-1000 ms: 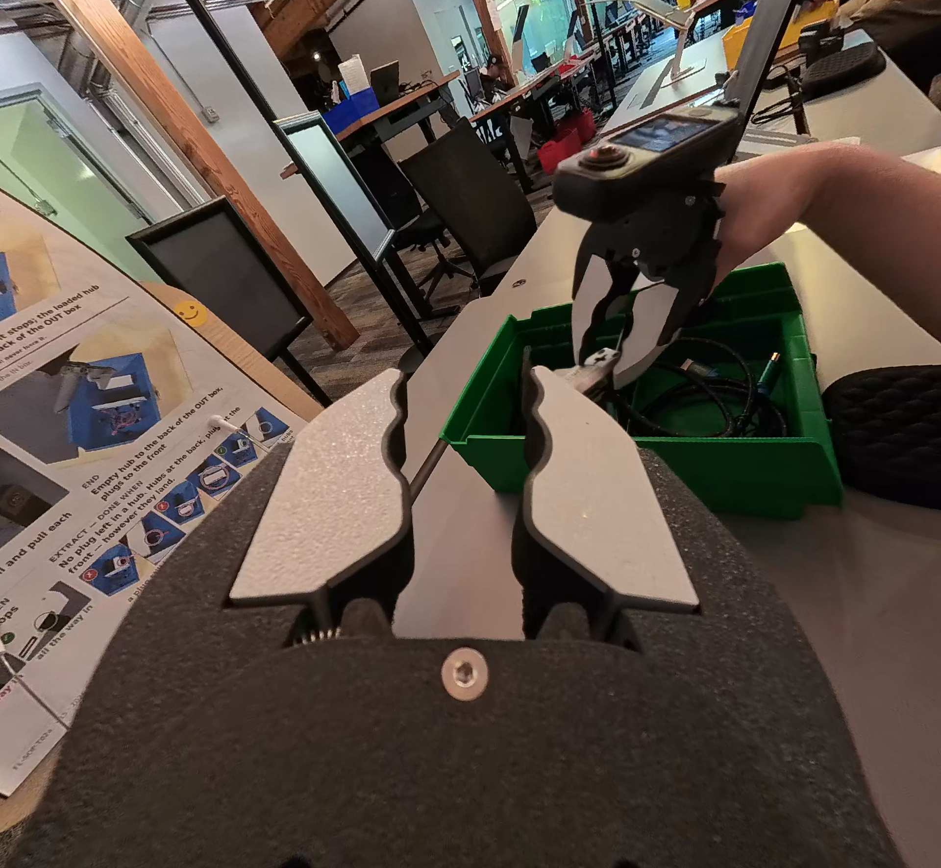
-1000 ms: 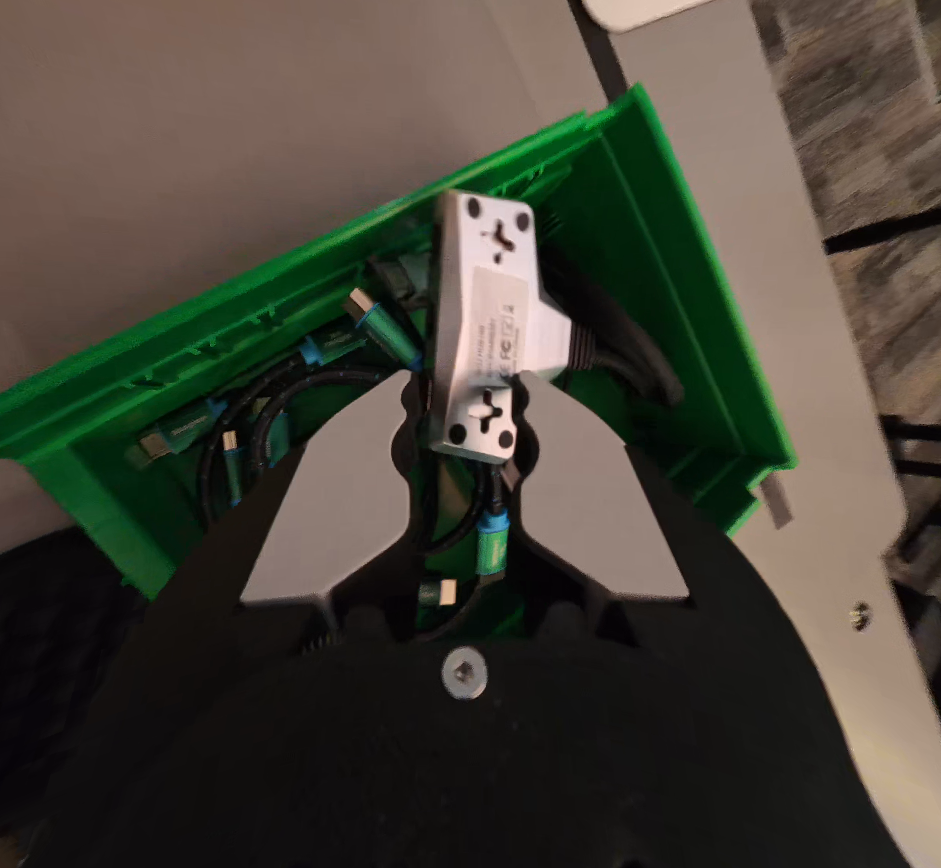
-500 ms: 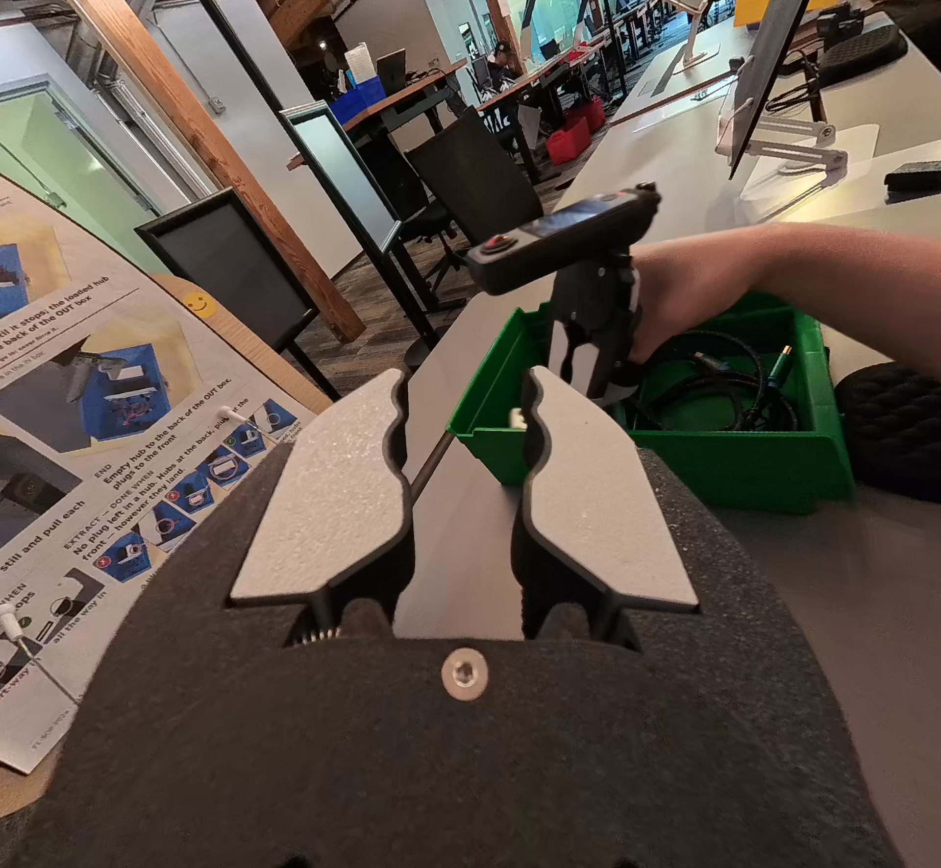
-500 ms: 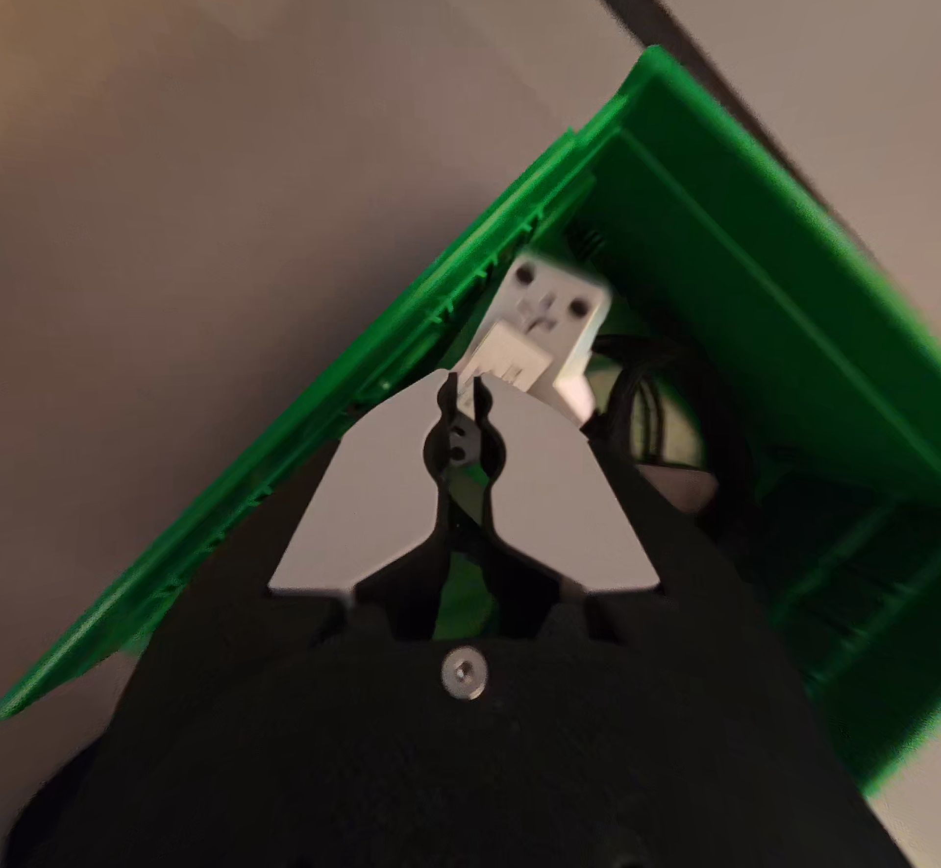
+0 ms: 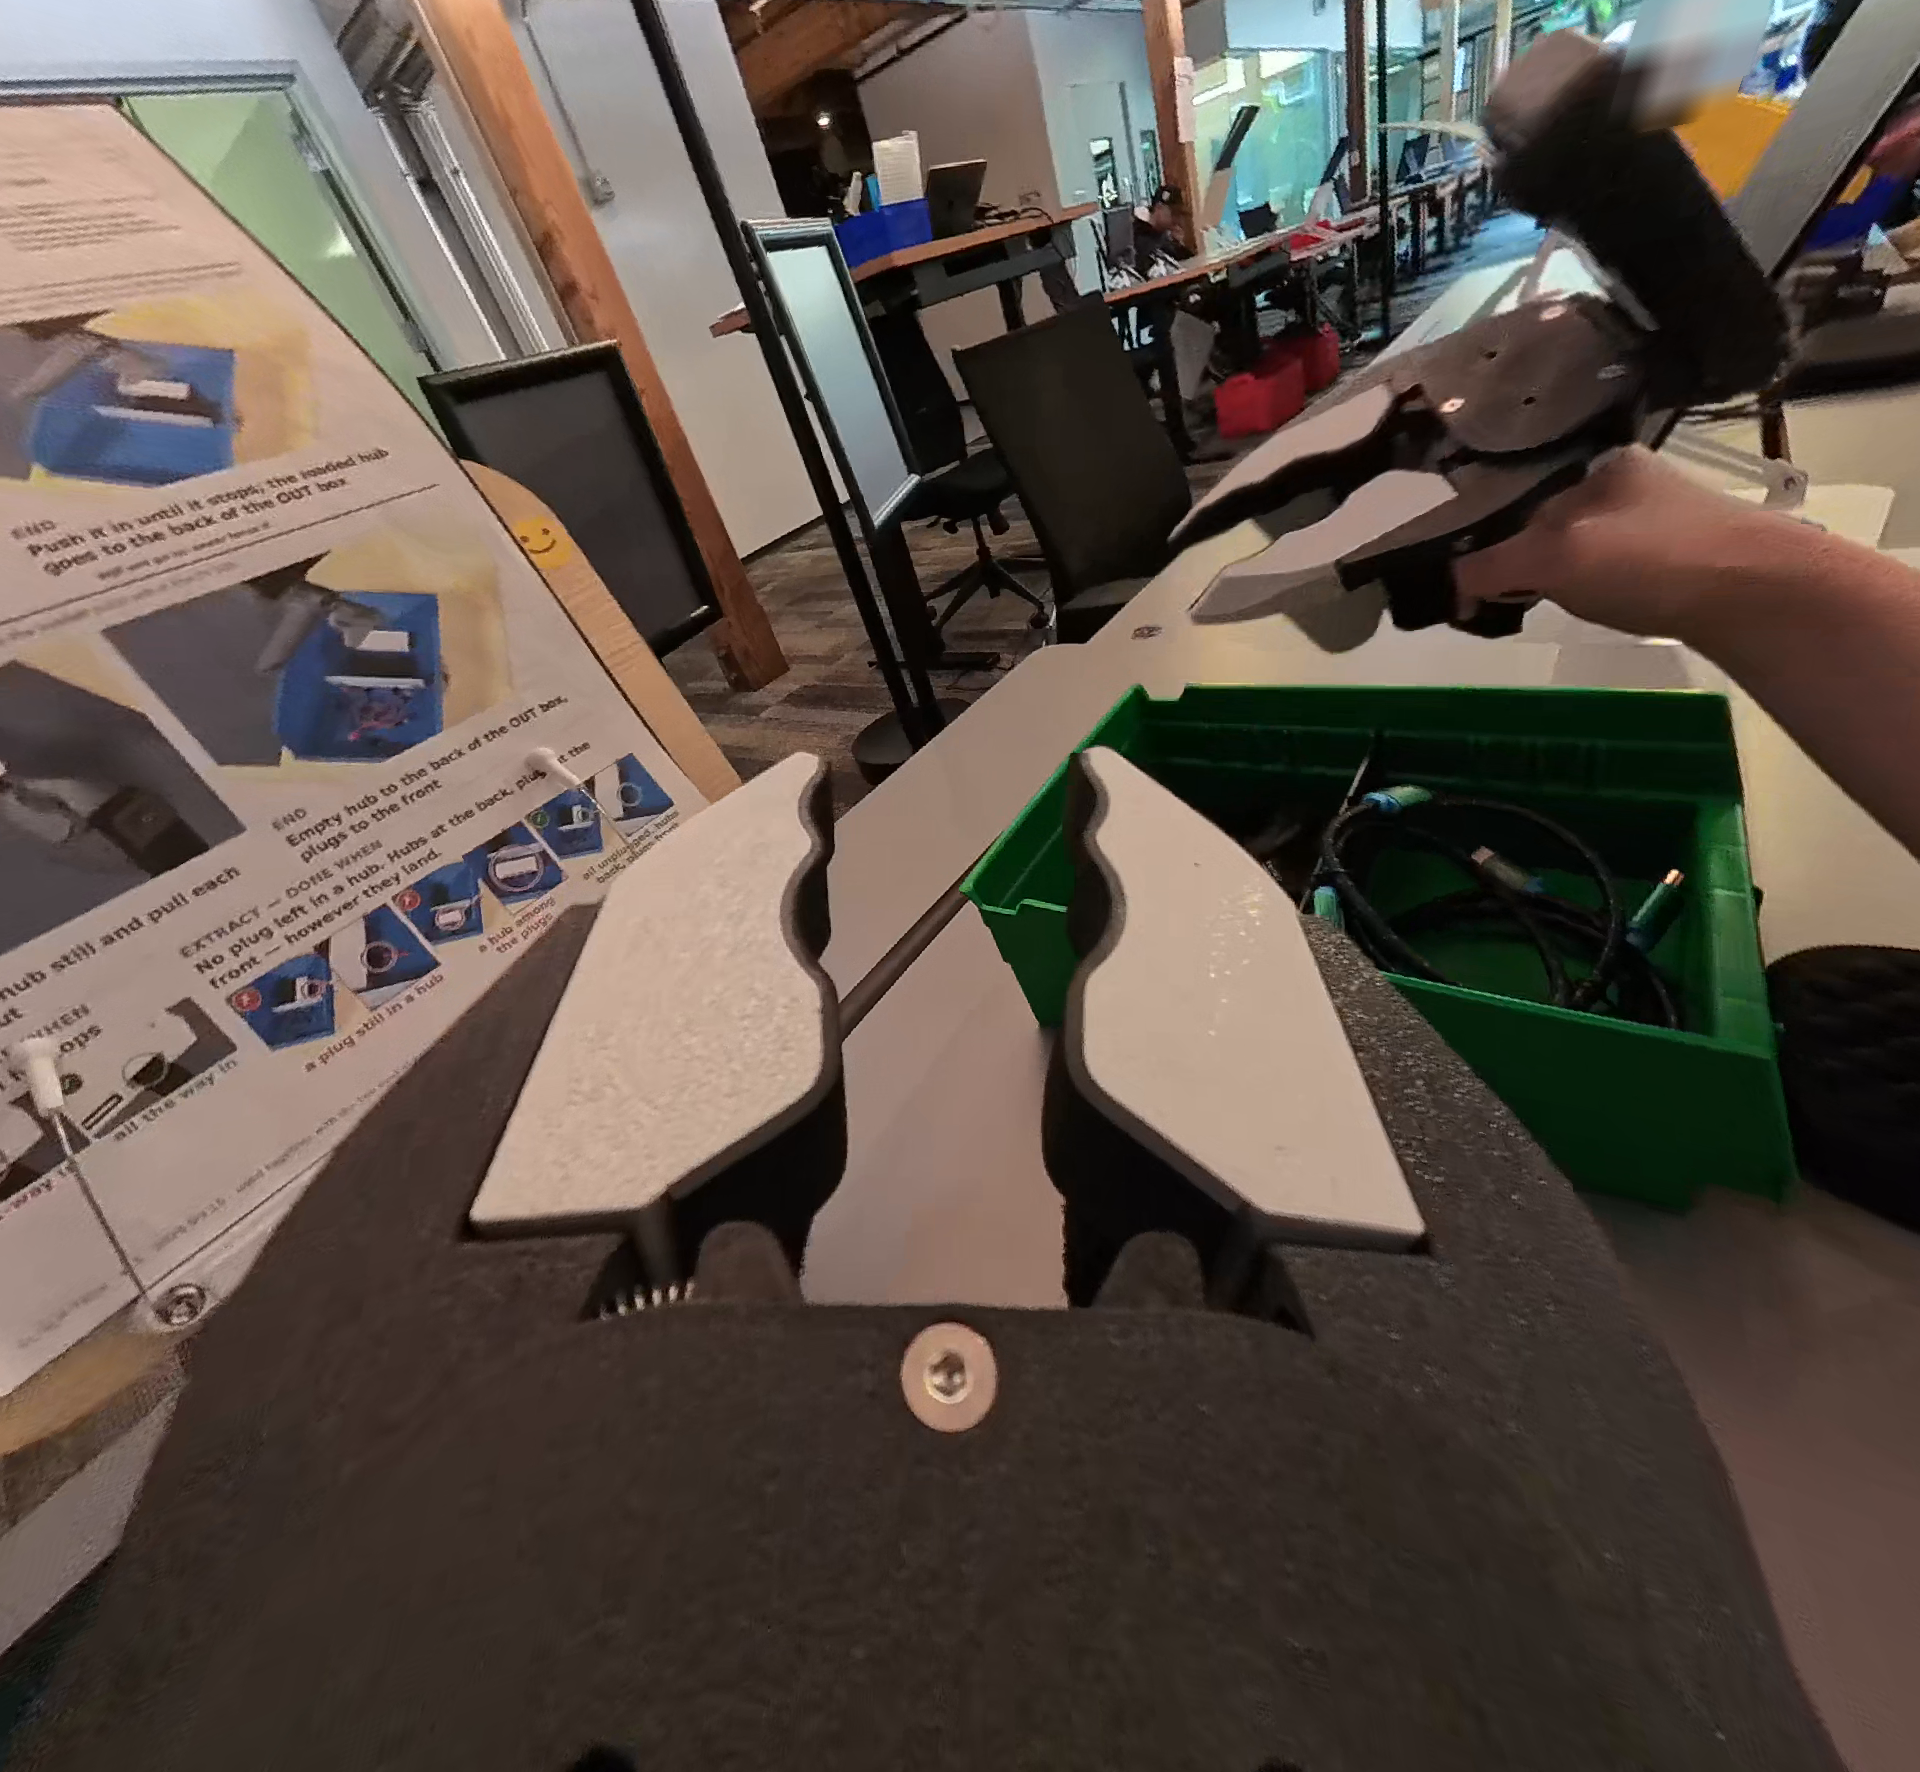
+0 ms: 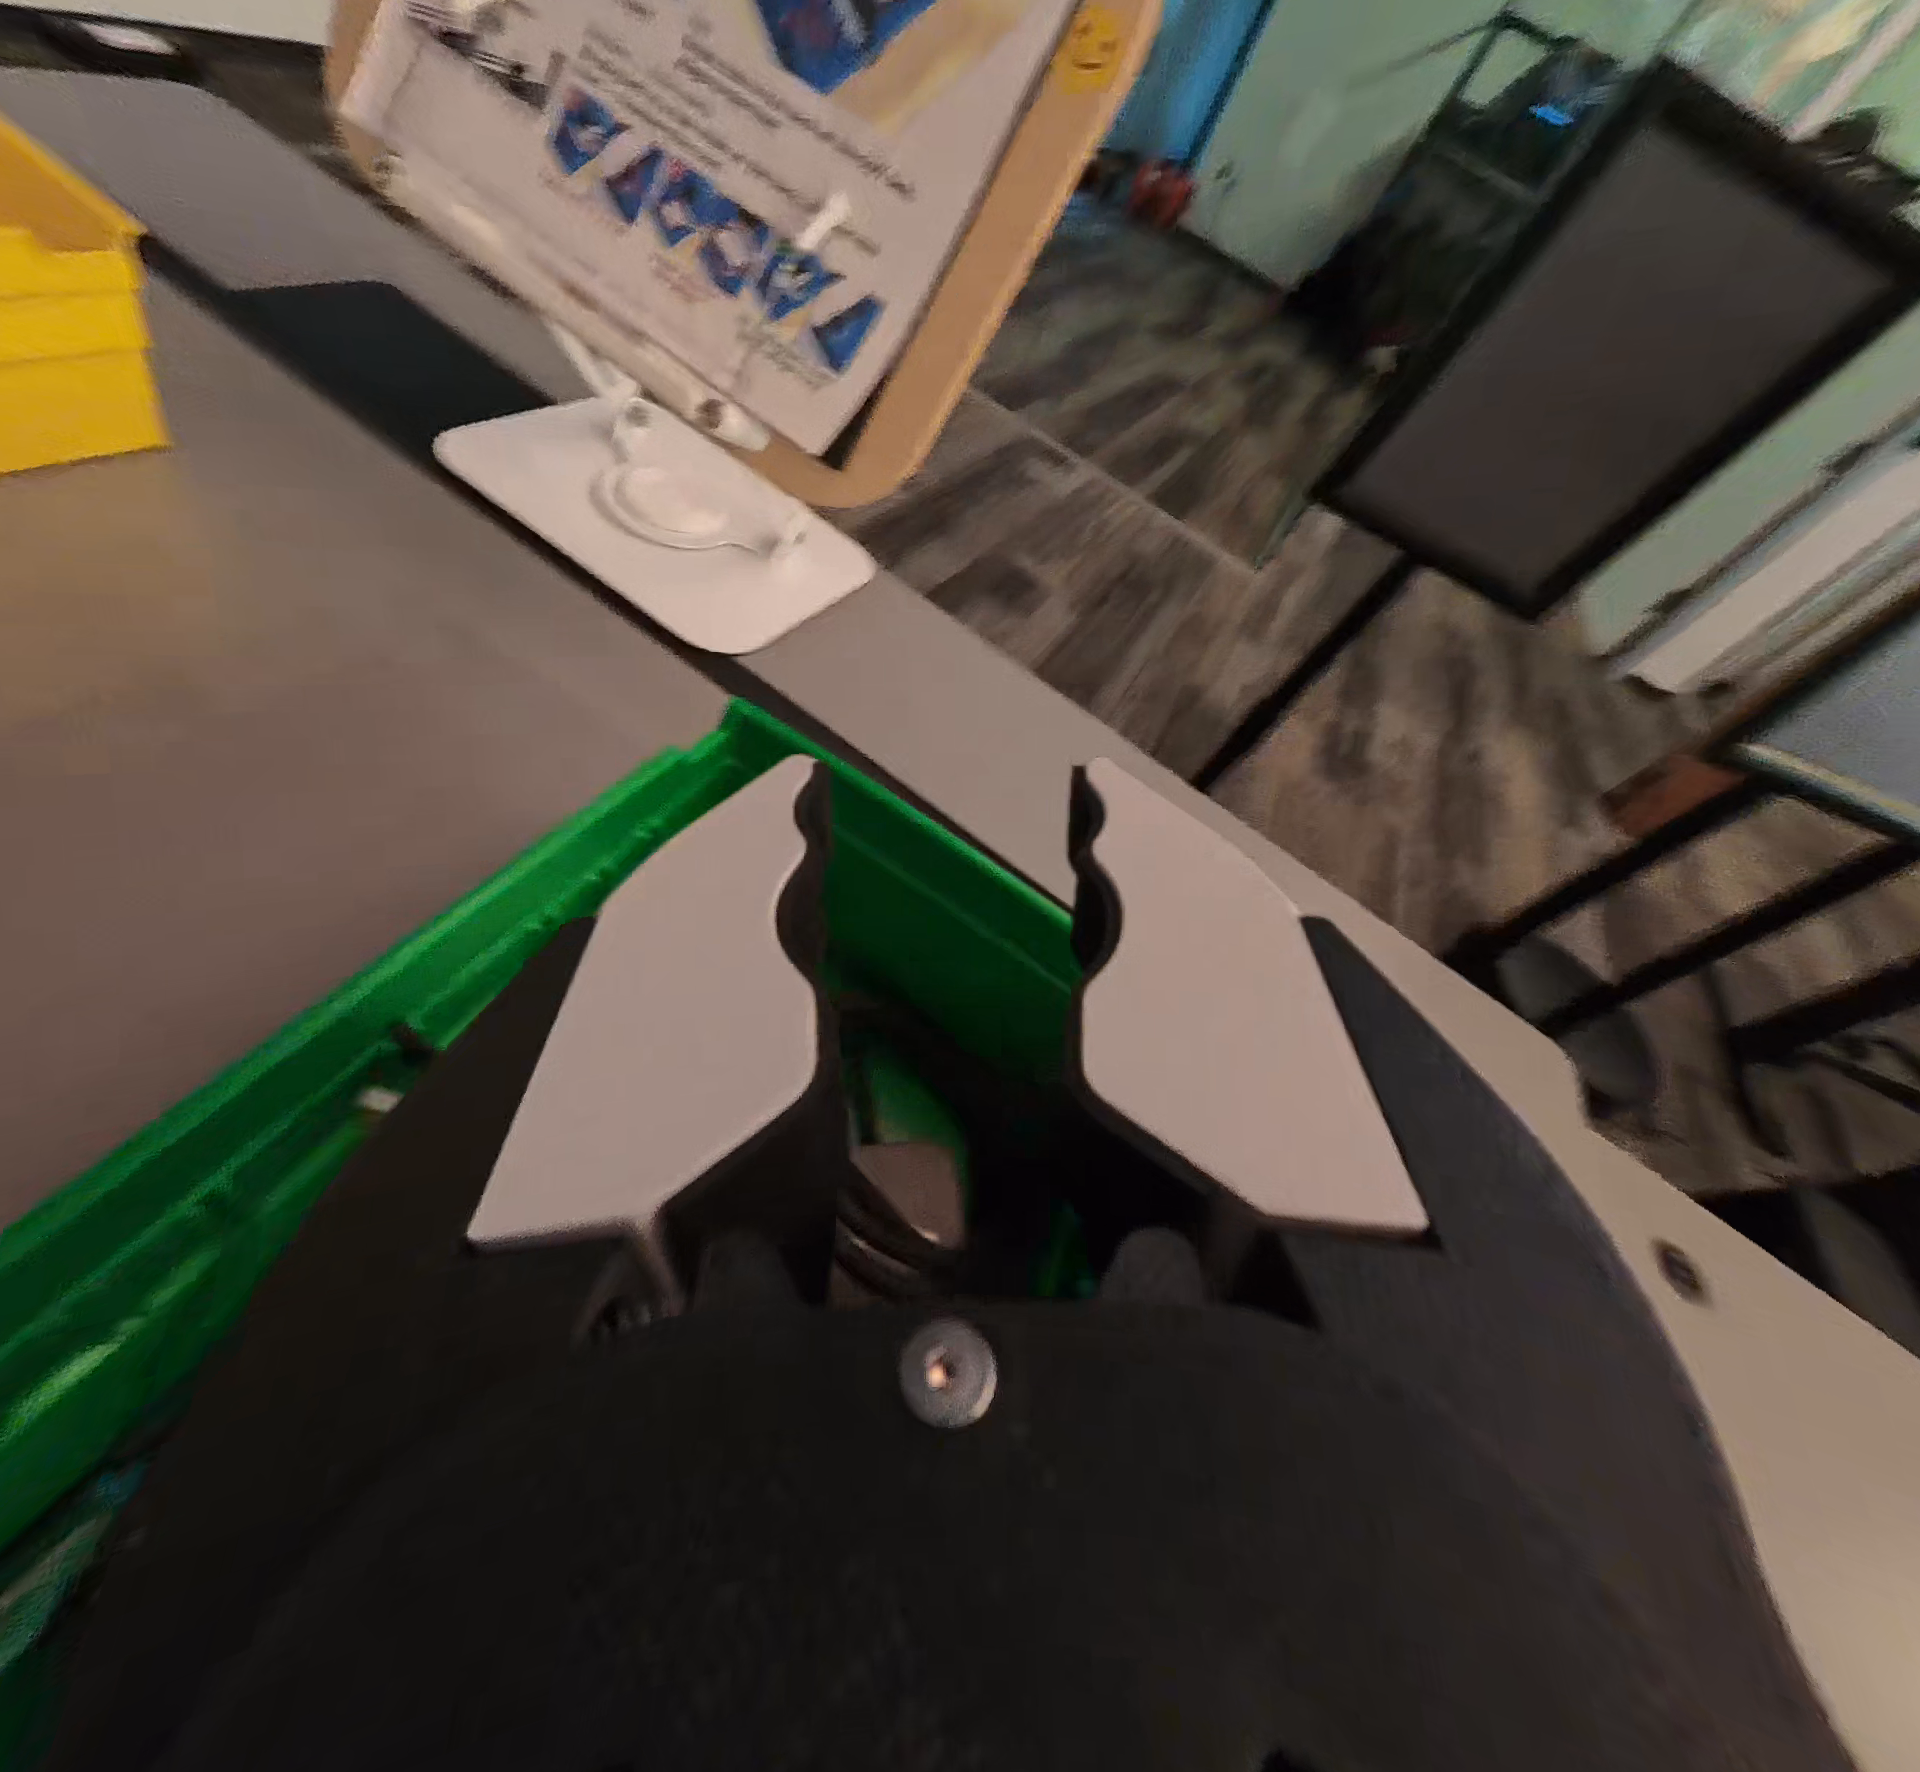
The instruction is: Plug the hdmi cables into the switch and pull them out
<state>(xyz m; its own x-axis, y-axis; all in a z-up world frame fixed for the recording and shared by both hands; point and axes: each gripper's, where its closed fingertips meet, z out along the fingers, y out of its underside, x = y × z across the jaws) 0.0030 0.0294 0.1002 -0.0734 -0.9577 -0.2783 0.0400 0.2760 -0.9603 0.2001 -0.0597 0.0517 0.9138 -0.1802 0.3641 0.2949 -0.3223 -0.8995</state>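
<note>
- Altogether one green bin (image 5: 1621,1088) sits near the surface's (image 5: 1714,1410) far edge, holding several coiled hdmi cables (image 5: 1496,901); the switch is hidden.
- Two tools: left tool (image 5: 948,823) spread, empty, beside the bin; right tool (image 6: 948,823) spread, empty, above it.
- One instruction board (image 5: 239,642) stands at the left edge.

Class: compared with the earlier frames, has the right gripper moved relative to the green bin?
Yes. The right gripper has risen out of the green bin and now hangs open and empty above its far rim.

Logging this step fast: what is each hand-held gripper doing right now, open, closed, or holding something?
Left hand-held gripper: open, holding nothing, beside the green bin.
Right hand-held gripper: open, holding nothing, raised above the bin.
</note>
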